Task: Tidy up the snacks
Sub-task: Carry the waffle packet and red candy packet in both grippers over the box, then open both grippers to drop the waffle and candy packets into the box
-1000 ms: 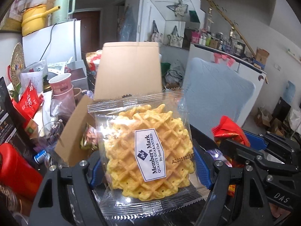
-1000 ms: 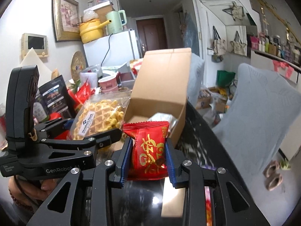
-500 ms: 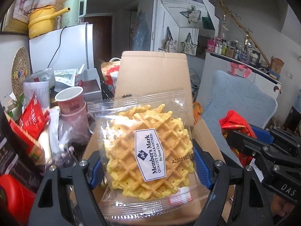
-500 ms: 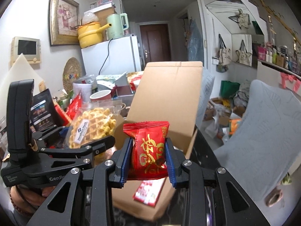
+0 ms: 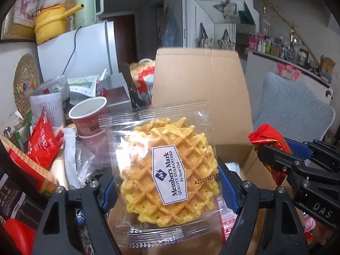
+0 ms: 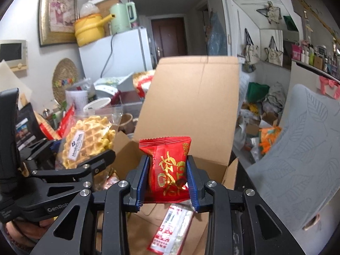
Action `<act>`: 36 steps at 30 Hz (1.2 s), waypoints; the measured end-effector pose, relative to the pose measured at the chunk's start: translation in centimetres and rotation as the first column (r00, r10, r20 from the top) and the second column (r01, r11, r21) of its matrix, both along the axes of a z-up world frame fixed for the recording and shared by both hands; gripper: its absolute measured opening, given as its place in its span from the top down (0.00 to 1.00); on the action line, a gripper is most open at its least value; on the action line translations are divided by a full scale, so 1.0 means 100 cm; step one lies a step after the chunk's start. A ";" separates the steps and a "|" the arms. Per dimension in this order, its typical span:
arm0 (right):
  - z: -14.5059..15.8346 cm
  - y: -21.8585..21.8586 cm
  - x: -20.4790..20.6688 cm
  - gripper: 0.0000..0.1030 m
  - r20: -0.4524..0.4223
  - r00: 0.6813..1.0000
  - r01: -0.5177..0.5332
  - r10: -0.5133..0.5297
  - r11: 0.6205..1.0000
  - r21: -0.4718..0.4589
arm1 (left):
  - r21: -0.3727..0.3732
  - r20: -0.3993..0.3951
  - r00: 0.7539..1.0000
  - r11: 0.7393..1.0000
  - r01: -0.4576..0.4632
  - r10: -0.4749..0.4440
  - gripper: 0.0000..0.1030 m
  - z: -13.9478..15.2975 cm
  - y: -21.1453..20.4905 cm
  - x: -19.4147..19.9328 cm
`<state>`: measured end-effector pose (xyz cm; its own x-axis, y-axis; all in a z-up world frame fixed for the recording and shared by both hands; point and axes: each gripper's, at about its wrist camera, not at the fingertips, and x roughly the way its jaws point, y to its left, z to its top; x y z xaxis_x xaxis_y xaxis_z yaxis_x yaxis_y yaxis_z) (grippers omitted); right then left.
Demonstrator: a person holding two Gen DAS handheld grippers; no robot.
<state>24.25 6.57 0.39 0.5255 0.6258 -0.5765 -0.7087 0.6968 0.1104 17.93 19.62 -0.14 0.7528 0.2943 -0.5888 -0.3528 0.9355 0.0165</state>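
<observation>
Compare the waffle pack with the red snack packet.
The waffle pack is clear, showing a yellow waffle and a white label; the red snack packet is opaque red with gold print. The waffle pack is wider. Left gripper holds the waffle, right gripper the red one; both sealed.

Waffle pack: golden-yellow grid-pattern waffle showing thru clear wrap, white label w/ navy print. Red packet: glossy red w/ gold characters. Cardboard box: plain tan. Flat packet lying in box: red & white. Pot: yellow. Kettle: pale green. Cup: showing red w/ white inside.
</observation>
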 end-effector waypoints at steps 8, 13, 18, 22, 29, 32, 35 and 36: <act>-0.016 0.007 0.010 0.68 -0.074 0.997 0.007 -0.013 0.997 -0.074 | 0.012 -0.091 0.996 1.000 -0.025 0.026 0.23 -0.024 0.001 0.019; -0.022 0.010 0.015 0.68 -0.085 0.996 0.027 -0.037 0.994 -0.109 | 0.000 -0.142 0.989 0.999 -0.034 0.033 0.23 -0.035 0.004 0.027; -0.026 0.015 0.020 0.65 -0.112 0.992 0.037 -0.051 0.991 -0.129 | 0.006 -0.183 0.982 0.999 -0.045 0.045 0.23 -0.038 0.004 0.032; -0.026 0.015 0.020 0.55 -0.118 0.991 0.052 -0.068 0.990 -0.134 | -0.020 -0.237 0.970 0.998 -0.058 0.052 0.23 -0.045 0.007 0.038; -0.023 0.011 0.018 0.50 -0.111 0.990 0.068 -0.085 0.987 -0.148 | -0.008 -0.258 0.965 0.998 -0.062 0.057 0.22 -0.046 0.006 0.037; -0.020 0.008 0.017 0.50 -0.109 0.990 0.075 -0.091 0.986 -0.146 | 0.014 -0.240 0.968 0.998 -0.065 0.067 0.15 -0.040 0.002 0.034; -0.017 0.005 0.015 0.50 -0.101 0.990 0.082 -0.097 0.986 -0.144 | 0.036 -0.221 0.972 0.997 -0.068 0.074 0.11 -0.033 -0.001 0.029; -0.016 0.004 0.014 0.50 -0.100 0.990 0.084 -0.099 0.986 -0.141 | 0.037 -0.217 0.973 0.997 -0.067 0.073 0.11 -0.032 -0.002 0.028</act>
<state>25.63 6.97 -1.17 0.5082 0.4897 -0.7085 -0.6308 0.7717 0.0809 20.70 19.46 -3.31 0.5844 0.3611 -0.7267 -0.4023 0.9067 0.1270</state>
